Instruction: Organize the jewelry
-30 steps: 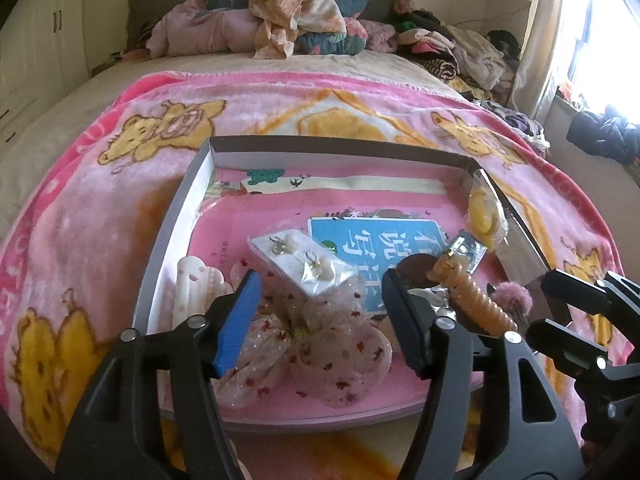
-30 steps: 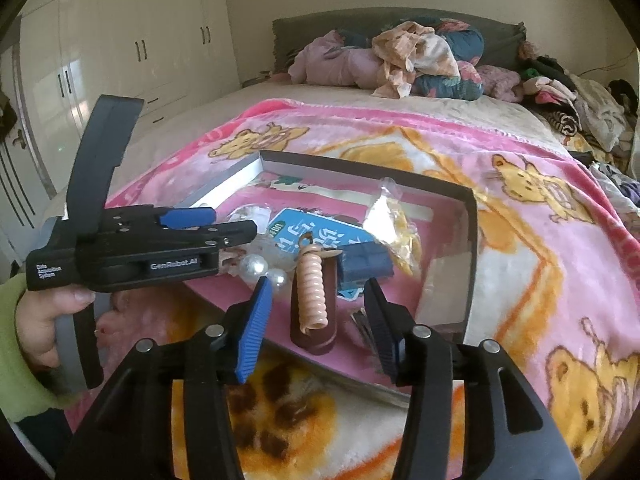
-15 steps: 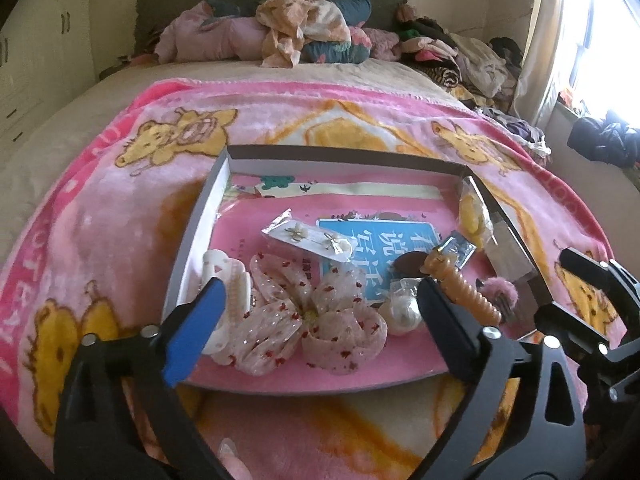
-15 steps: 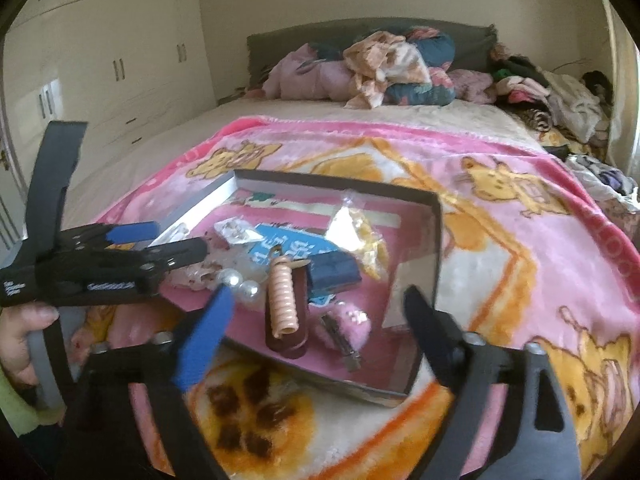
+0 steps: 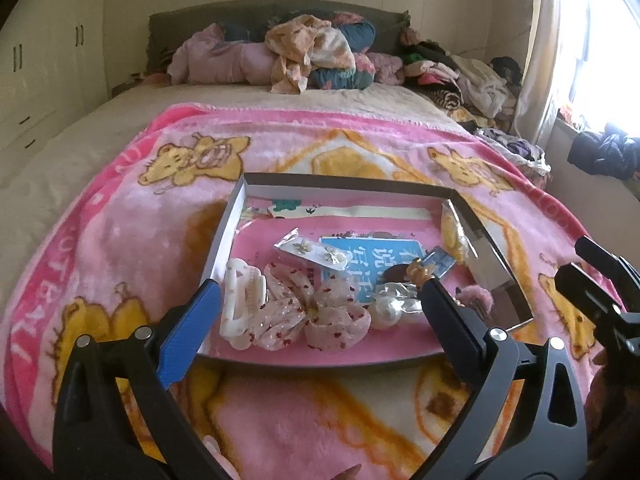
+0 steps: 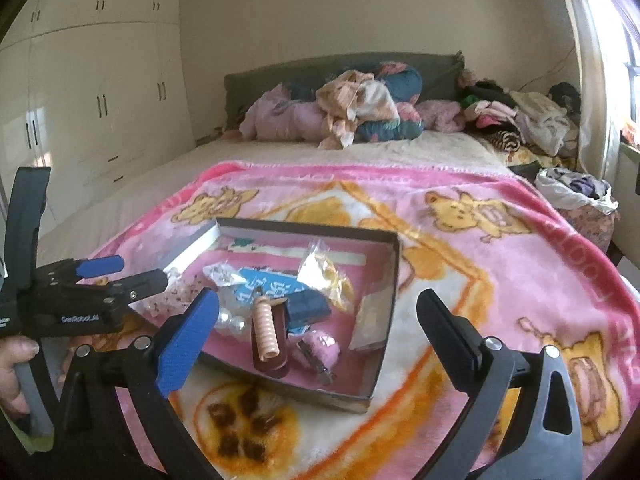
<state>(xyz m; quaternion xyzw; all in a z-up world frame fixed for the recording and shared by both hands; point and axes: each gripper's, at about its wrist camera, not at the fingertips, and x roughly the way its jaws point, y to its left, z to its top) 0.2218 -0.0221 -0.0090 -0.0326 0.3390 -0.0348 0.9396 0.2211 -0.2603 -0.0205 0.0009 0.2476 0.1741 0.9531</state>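
Both hand-held grippers, left (image 5: 316,312) and right (image 6: 318,322), have just been opening wide and hold nothing. The jewelry sits gathered in the box (image 5: 486,248). Little seems left, judging by the bare blanket (image 6: 480,240).

place: home bedroom | signs: bed (image 5: 60,168), pink cartoon blanket (image 6: 500,240), piled clothes (image 5: 320,56), built-in wardrobe (image 6: 100,120)
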